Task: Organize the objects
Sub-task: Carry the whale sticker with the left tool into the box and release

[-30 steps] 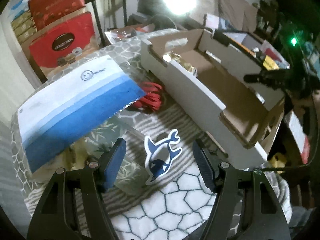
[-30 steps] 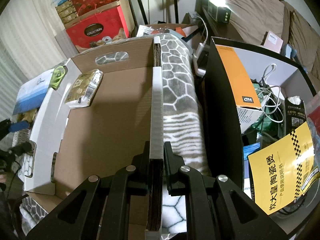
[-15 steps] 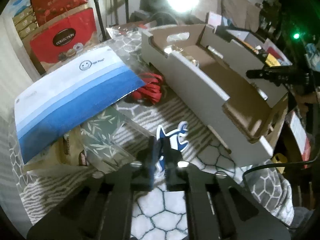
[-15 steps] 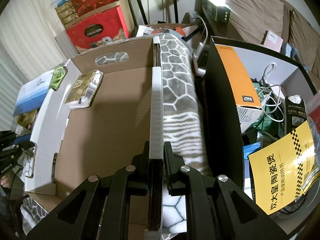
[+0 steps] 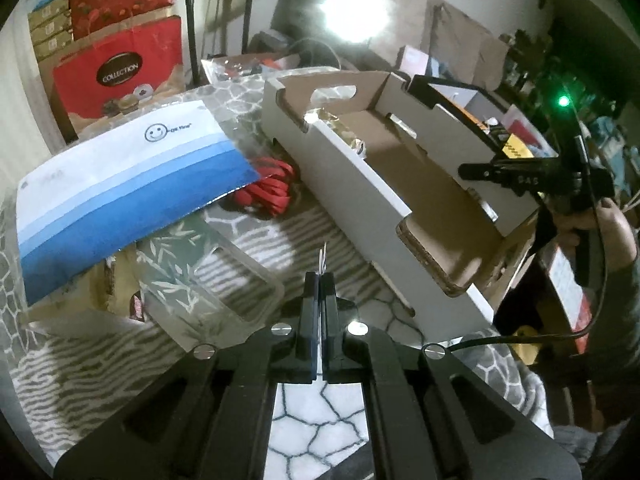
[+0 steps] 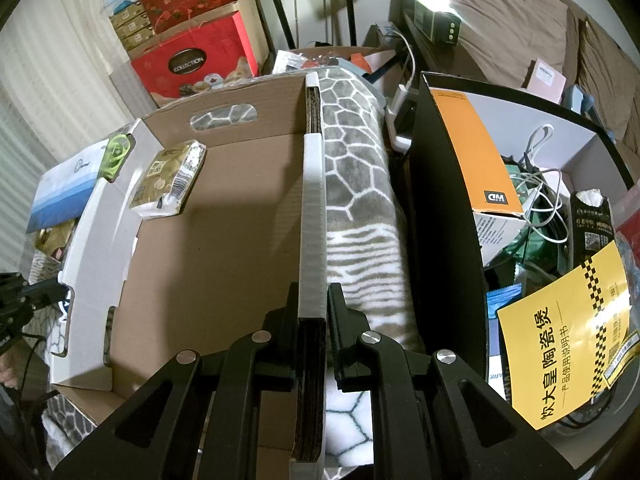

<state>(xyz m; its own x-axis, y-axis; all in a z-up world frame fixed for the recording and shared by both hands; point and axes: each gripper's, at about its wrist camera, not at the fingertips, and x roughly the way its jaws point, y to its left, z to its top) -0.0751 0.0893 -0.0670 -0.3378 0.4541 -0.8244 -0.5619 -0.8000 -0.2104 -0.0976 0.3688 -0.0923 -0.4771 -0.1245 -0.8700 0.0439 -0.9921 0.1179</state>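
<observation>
While the left gripper (image 5: 319,280) sits at lower centre of the left wrist view, its jaws are pressed together on a thin flat sticker (image 5: 322,258), seen edge-on; only a white sliver shows above the fingertips, and it appears raised off the patterned blanket (image 5: 320,408). What is printed on the sticker cannot be read from this angle.

Cardboard tray (image 5: 400,184): runs diagonally from upper centre to right of centre in the left view, just right of the left gripper. A gold snack packet (image 6: 170,178) lies in the tray's far left corner in the right wrist view.

Right gripper (image 6: 313,300): lower centre of the right view, clamped on the tray's right side wall, one finger on each face of the wall. In the left view the same gripper appears at the right edge, at the tray's far wall.

Left of the left gripper: a blue-and-white pouch (image 5: 120,192) at left centre, a leaf-print packet (image 5: 180,264) below it, and a red coiled band (image 5: 266,192) between the pouch and the tray.

Right view, right half: a black bin (image 6: 440,220) holds an orange box (image 6: 472,152) and a yellow leaflet (image 6: 560,336).
</observation>
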